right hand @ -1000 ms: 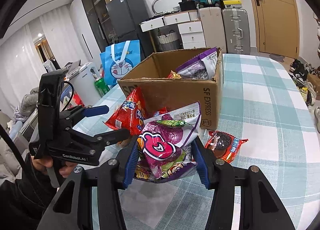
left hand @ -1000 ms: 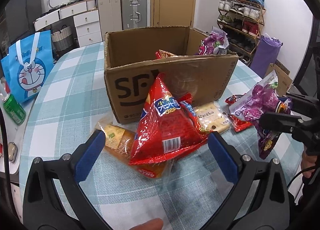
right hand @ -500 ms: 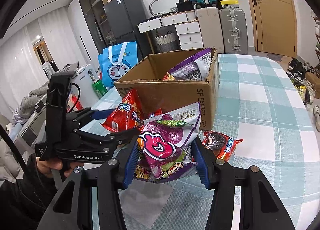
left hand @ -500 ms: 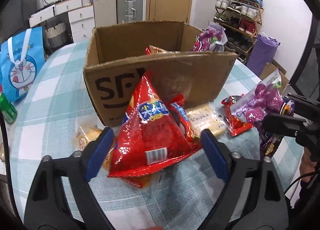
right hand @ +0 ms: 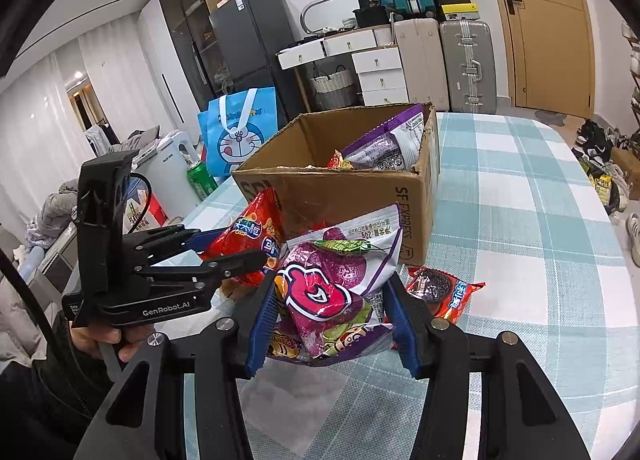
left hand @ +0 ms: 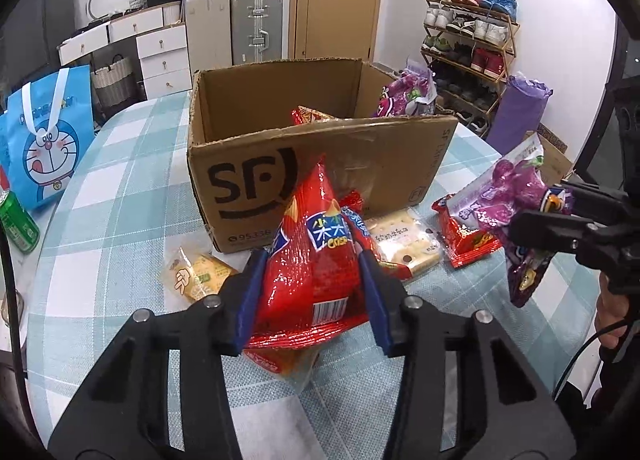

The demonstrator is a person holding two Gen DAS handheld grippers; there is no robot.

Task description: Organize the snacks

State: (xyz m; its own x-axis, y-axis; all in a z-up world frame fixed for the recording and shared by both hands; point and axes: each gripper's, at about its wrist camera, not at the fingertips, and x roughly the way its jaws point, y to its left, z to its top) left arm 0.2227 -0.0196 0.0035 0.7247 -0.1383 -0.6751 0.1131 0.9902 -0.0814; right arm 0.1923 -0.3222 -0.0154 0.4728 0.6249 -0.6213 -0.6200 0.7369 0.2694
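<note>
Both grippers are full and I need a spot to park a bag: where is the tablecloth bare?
Bare cloth lies right of the cardboard box, out to the table edge, and left of it toward the green can. The strip in front of the box is crowded with loose packets.

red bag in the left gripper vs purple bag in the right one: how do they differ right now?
Colour: the red bag is glossy red with a blue label; the purple bag is purple and white with a red swirl.
Shape: the red bag tapers to a peak, while the purple bag is broader and crumpled.
Grip: the left gripper has just been closing and now pinches the red bag; the right gripper clamps the purple bag.
Shared: both are held before the cardboard box.
</note>
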